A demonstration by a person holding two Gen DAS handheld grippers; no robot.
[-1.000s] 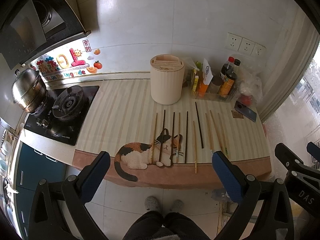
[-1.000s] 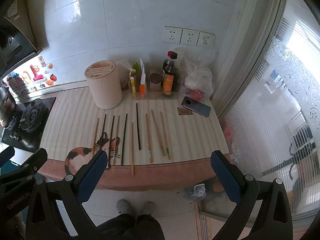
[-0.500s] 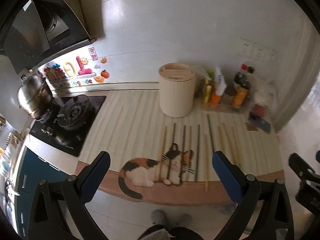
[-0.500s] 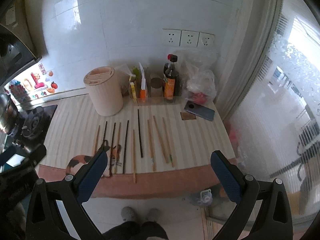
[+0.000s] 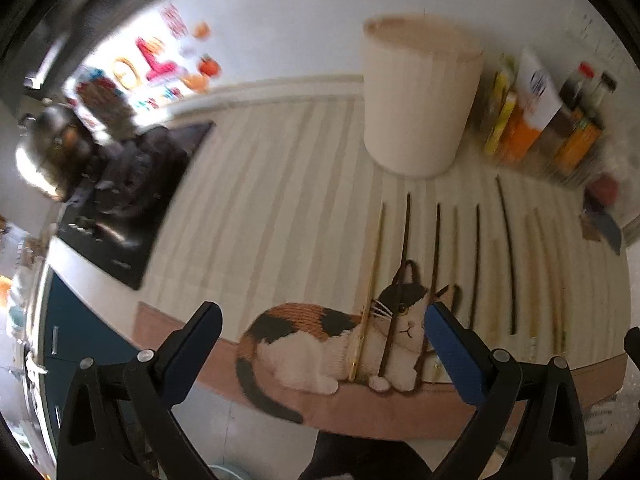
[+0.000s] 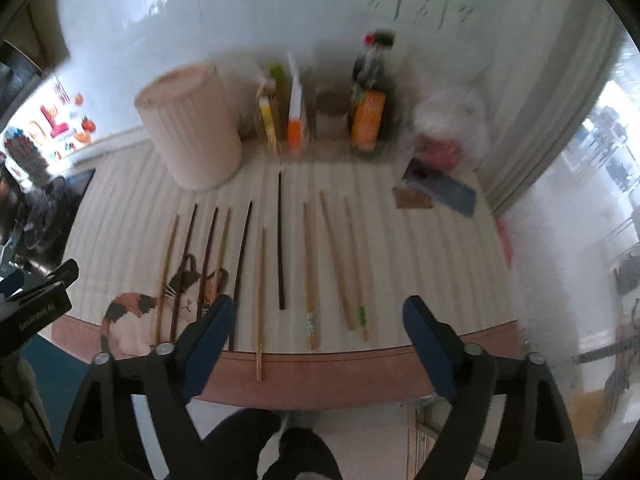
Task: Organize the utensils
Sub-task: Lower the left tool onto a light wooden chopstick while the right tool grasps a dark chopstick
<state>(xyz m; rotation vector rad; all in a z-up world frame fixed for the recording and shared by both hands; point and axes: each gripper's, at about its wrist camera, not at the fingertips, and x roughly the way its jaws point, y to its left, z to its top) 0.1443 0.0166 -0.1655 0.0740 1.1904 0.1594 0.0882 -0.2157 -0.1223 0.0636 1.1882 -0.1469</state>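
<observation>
Two wide-open grippers over a row of chopsticks

Nearest, the blue-padded left gripper (image 5: pixel 320 332) and right gripper (image 6: pixel 318 322) both gape empty above the counter's front edge; beyond them loose wooden and dark chopsticks (image 6: pixel 280 240) lie side by side (some across a calico-cat mat (image 5: pixel 320 336)), with the ribbed cream cylindrical holder (image 6: pixel 190 124) farthest back

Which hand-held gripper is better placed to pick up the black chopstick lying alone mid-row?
Right. The right hand-held gripper is open and frames the black chopstick; the left hand-held gripper faces the cat mat end.
</observation>
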